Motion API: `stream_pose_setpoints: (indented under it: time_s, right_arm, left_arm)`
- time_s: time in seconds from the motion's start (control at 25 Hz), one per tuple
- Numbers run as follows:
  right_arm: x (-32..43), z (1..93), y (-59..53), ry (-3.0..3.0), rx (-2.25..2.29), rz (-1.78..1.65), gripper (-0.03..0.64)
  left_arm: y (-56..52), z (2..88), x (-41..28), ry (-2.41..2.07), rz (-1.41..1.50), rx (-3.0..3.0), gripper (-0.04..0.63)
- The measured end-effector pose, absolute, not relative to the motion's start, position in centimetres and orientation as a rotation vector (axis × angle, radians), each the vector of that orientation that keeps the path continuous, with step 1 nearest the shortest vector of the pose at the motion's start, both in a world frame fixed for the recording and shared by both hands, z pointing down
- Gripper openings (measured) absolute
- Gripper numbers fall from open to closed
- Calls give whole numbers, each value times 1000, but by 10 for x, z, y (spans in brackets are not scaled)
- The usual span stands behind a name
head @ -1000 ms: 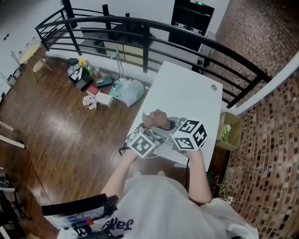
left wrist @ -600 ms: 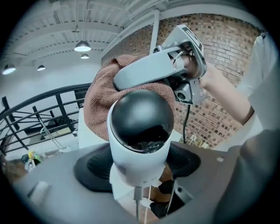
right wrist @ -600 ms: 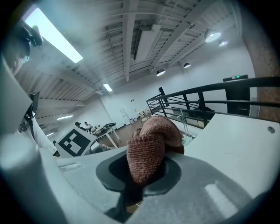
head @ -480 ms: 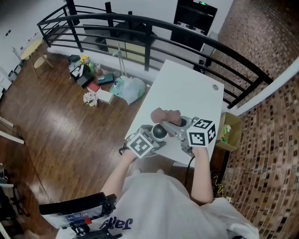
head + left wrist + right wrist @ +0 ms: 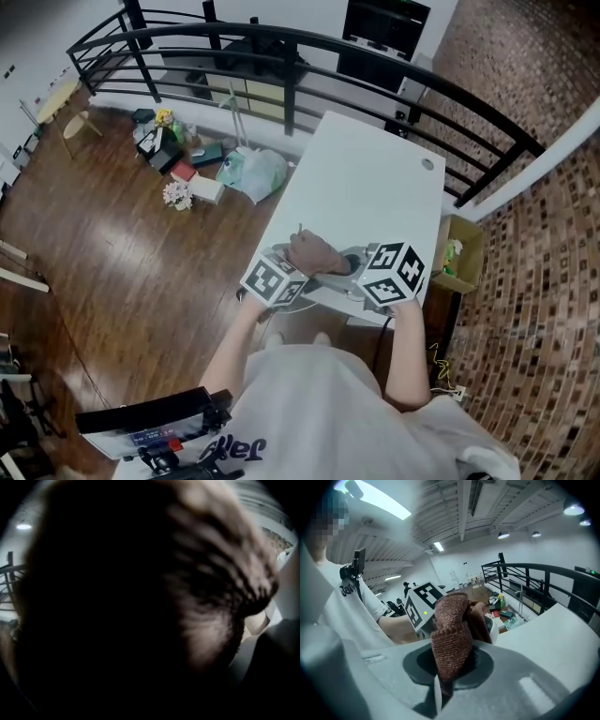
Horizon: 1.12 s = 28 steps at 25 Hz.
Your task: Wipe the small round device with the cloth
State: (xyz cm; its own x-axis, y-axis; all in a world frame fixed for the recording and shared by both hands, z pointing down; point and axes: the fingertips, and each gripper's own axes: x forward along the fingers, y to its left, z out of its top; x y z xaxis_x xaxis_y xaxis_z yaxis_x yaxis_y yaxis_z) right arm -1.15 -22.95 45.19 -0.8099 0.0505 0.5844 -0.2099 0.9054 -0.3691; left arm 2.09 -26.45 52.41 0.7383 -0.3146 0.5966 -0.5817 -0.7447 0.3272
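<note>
Between the closed jaws of the right gripper [image 5: 444, 670], the brown terry cloth [image 5: 450, 634] was pinched by its lower edge, so that its free bulk stood up ahead of the jaws as a wiping pad. Just beyond that pad, and touching it, lay the small round device [image 5: 494, 627]. Only a pale curved rim of it showed past the cloth's right side. The left gripper [image 5: 292, 274], its marker cube [image 5: 423, 603] directly behind the device, faced the right gripper head-on above the near end of the white worktop [image 5: 375, 178]. Such opposition would let one tool steady the device while the other rubbed it. Cloth lay over the left gripper's camera and darkened its view, so whether its jaws clamped the device could not be told. A hold was the likely reading, since the device sat right at that gripper's front. Wiping was judged under way, with most of the device's face covered.
</note>
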Motion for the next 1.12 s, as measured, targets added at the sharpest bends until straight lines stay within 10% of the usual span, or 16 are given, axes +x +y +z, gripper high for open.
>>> stream_pose_setpoints:
  time_s: [0.48,1.12]
  right_arm:
    - [30,424,-285,-2733,426,820,26]
    - [0,437,-238,-2727,-391,1092,26]
  left_arm:
    - [-235,474,33,-392,342,2488,391]
    - [-159,449,54,4,267,2623,391]
